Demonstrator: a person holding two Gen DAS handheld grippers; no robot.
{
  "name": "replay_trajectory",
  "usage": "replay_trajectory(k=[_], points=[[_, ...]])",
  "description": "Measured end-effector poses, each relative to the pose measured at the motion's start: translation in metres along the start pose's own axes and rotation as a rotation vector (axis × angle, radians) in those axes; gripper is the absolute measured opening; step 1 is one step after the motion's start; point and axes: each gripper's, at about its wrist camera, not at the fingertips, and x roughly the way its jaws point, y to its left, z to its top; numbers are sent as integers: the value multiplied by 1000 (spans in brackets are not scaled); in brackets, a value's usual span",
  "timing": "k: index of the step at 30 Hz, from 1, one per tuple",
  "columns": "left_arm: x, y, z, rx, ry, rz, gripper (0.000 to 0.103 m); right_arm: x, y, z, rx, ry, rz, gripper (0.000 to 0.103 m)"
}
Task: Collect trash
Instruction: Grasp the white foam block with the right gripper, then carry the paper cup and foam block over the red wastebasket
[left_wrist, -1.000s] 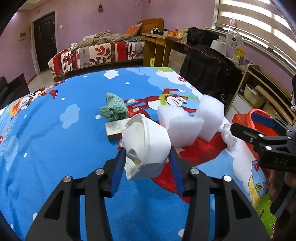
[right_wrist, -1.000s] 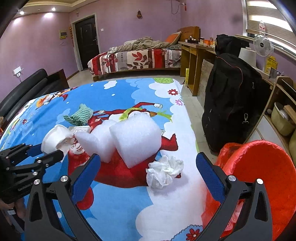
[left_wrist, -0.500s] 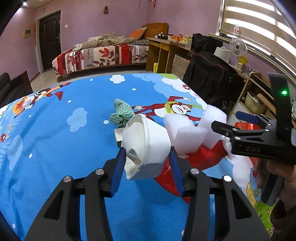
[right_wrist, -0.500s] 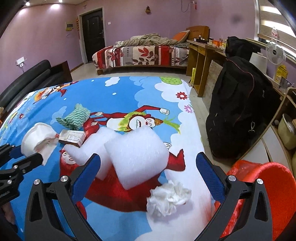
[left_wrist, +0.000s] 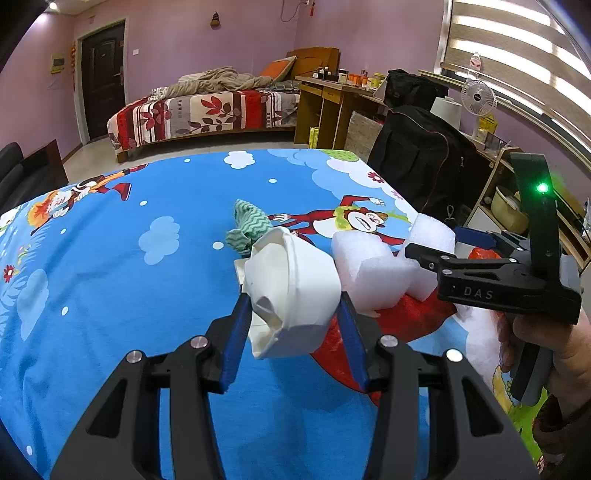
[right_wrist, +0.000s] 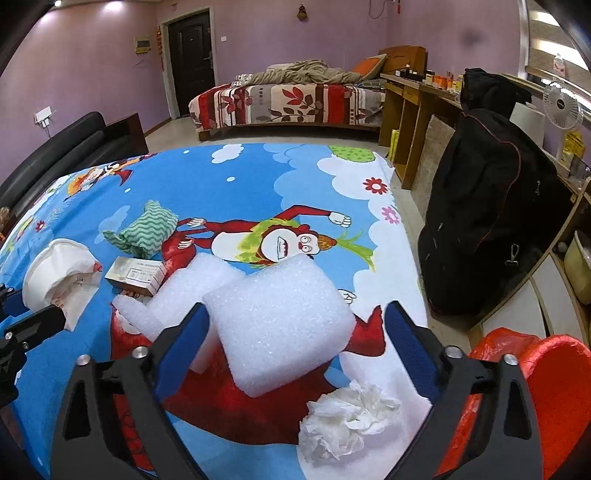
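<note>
The white foam block (right_wrist: 280, 321) lies on the cartoon-printed counter (right_wrist: 229, 192) directly between the fingers of the right gripper (right_wrist: 295, 343), whose jaws are closing around it; the blue pad of the left finger (right_wrist: 183, 343) is at or just beside the block's edge, while the right finger (right_wrist: 410, 347) stands clear of it, so the block is not yet gripped. Judged from its frosted, cellular look, the block is very light and soft, will dent under pressure, and is best taken across its two broad opposing faces near the middle. A second foam block (right_wrist: 177, 291) rests touching it on the left-finger side and may be dragged along. Just ahead of the right fingertip, toward the counter's edge, lies a crumpled white tissue (right_wrist: 347, 417), also light and shapeless. Beyond the right finger stands the red-lined trash bin (right_wrist: 554, 387), the probable destination. Farther out past the left finger are a small carton (right_wrist: 136, 275) and a green zigzag cloth (right_wrist: 147, 230). The left gripper (left_wrist: 291, 314) is clenched on a crushed white paper cup (left_wrist: 291, 291), thin-walled and already deformed, held up off the counter between both pads. In the left wrist view the right gripper reaches across toward the foam, held by the person's hand (left_wrist: 554, 350); the two tools stand near each other, so crossing paths toward the bin is the likeliest obstruction.
</note>
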Motion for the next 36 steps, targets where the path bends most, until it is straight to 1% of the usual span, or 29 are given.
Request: replay_trajectory(k=[3,5,10,17,21,30,36], points=[[0,0,0,1,1,-1,46,0,3,0,-5,-1,11,79],[0,0,0,1,0,-1,46,-2,5,0,-7,-3,23,71],[0,1,0,2,-3,0,46,-12,5,-3,3,-34,-4,71],[-3,-1,0,10,-11,2,46,-42,-3,-6,49,-110,-60,71],[-6,-6,1,18,-18,3,46,-58,-10,-9,85,-139,-74,71],[-12,-15,4,37,-30,-1,46,-85,-18,-21,117,-175,-105,71],[-16,-22,6,50,-39,-8,46,-97,-23,-28,136,-184,-116,71]])
